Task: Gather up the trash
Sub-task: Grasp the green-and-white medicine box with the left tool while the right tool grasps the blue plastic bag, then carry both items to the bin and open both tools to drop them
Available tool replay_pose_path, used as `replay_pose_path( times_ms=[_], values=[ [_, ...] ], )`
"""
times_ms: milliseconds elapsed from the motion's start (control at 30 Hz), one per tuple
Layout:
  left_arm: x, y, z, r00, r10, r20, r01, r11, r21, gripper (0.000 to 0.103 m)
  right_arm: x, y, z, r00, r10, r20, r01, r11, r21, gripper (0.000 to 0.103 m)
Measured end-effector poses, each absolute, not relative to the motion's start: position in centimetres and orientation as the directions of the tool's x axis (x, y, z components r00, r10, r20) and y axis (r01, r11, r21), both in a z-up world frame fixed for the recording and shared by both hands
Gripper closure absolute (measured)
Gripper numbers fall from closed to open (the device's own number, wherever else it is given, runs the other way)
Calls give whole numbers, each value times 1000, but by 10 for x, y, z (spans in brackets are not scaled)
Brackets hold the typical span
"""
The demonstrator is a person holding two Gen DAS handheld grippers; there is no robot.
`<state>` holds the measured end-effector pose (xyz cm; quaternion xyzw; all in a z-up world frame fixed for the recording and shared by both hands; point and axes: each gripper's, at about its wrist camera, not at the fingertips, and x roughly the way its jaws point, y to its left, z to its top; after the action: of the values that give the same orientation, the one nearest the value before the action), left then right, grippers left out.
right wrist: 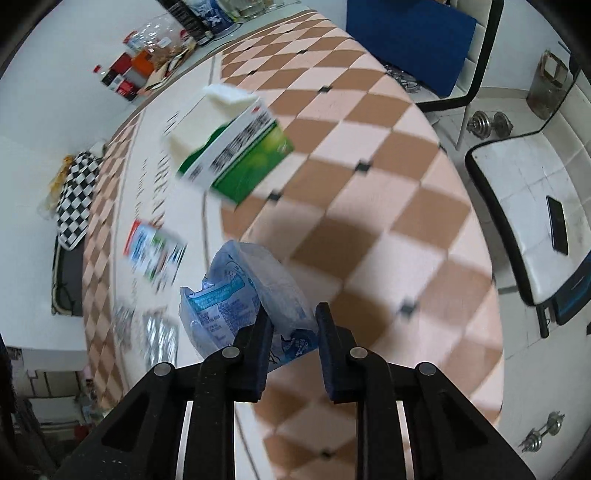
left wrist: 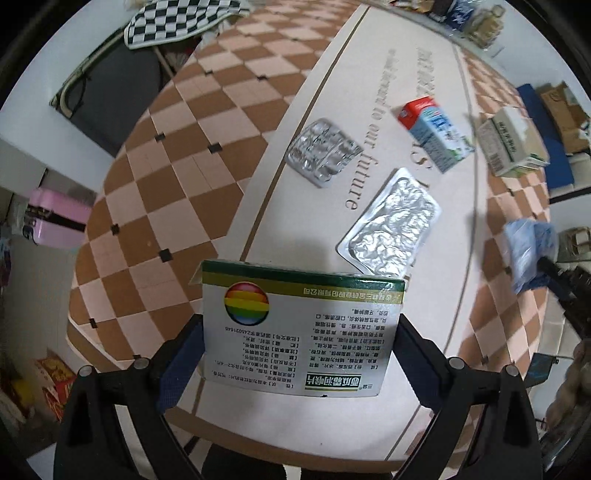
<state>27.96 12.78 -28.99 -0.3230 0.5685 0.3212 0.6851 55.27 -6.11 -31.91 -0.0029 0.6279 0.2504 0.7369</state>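
My left gripper [left wrist: 300, 332] is shut on a white and green medicine box [left wrist: 295, 328] with a rainbow ball logo, held above the checkered table. Beyond it lie two silver blister packs [left wrist: 323, 151] [left wrist: 391, 225], a red, white and blue carton [left wrist: 436, 133] and a green and white carton [left wrist: 511, 144]. My right gripper [right wrist: 293, 325] is shut on a crumpled blue and clear plastic wrapper [right wrist: 240, 295], also seen in the left wrist view [left wrist: 528, 254]. The right wrist view is blurred and shows the green carton [right wrist: 232, 147], the small carton [right wrist: 155, 254] and the blister packs [right wrist: 159, 336].
The table [left wrist: 155, 206] has a brown and pink checkered cloth with a cream runner. A black and white checkered cloth [left wrist: 177, 22] lies at its far end. Bottles and boxes [right wrist: 147, 62] crowd one end. A white chair [right wrist: 524, 206] and dumbbells [right wrist: 489, 125] stand beside the table.
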Motion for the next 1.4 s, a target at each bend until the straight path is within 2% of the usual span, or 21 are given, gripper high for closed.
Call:
replay_pose_path(
  times_ms=[400, 633, 800, 967, 1067, 1400],
  values=[
    [194, 97, -254, 305, 101, -947, -671, 728, -139, 5, 381, -108, -287, 104, 415, -904, -392, 852, 346, 83],
    [121, 71, -255, 335, 48, -941, -591, 789, -170, 5, 266, -153, -275, 161, 419, -894, -327, 877, 352, 84],
    [78, 48, -278, 301, -12, -953, -565, 803, -189, 5, 193, -183, -291, 125, 405, -906, -278, 890, 360, 85],
    [54, 25, -324, 242, -77, -967, -564, 800, -205, 5, 143, -212, -331, 61, 363, -930, -238, 910, 340, 85],
    [48, 17, -368, 194, -115, -974, -579, 788, -208, 5, 125, -225, -374, 14, 318, -948, -217, 927, 308, 85],
    [60, 20, -570, 56, -233, -971, -656, 724, -212, 5, 112, -234, -580, -134, 208, -969, -165, 960, 228, 85]
  ],
)
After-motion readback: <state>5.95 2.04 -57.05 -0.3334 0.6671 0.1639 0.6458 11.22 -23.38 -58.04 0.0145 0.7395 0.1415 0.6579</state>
